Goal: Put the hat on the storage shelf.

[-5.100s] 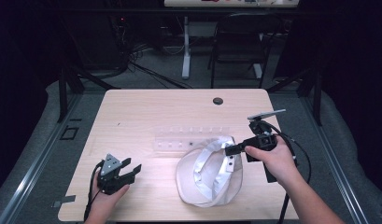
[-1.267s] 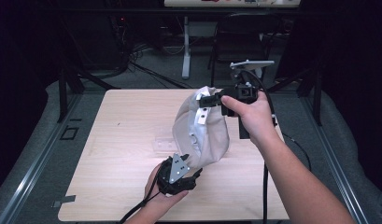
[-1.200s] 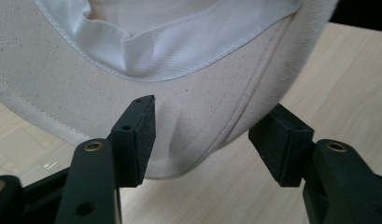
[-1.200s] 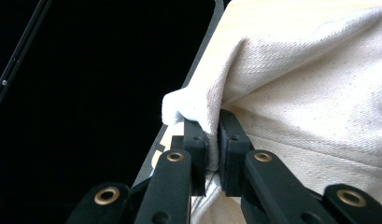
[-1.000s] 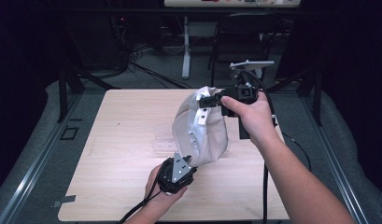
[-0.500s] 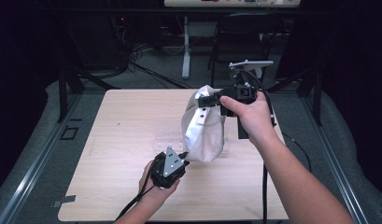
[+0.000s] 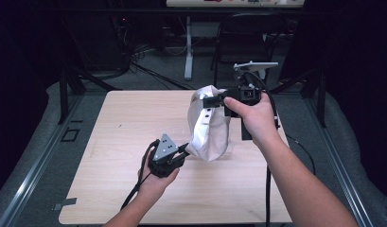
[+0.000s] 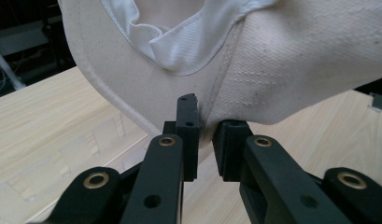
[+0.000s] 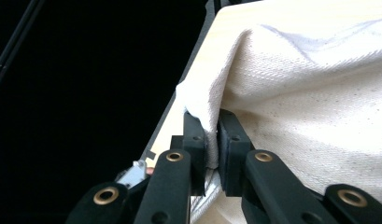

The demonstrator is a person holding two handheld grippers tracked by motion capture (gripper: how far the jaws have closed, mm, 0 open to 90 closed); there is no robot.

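While the right gripper (image 7: 215,100) pinches the cream cloth bag (image 7: 211,132) high, the left gripper (image 7: 184,150), jaws just closing, clamps its lower seam; the bag hangs stretched above the surface (image 7: 125,123).

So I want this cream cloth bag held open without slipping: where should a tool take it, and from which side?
Take the cloth bag by its stitched hem, where the fabric is doubled. The right tool clamps the top edge side-on; the left tool has just been closing on the bottom seam from below, pads astride the stitching.
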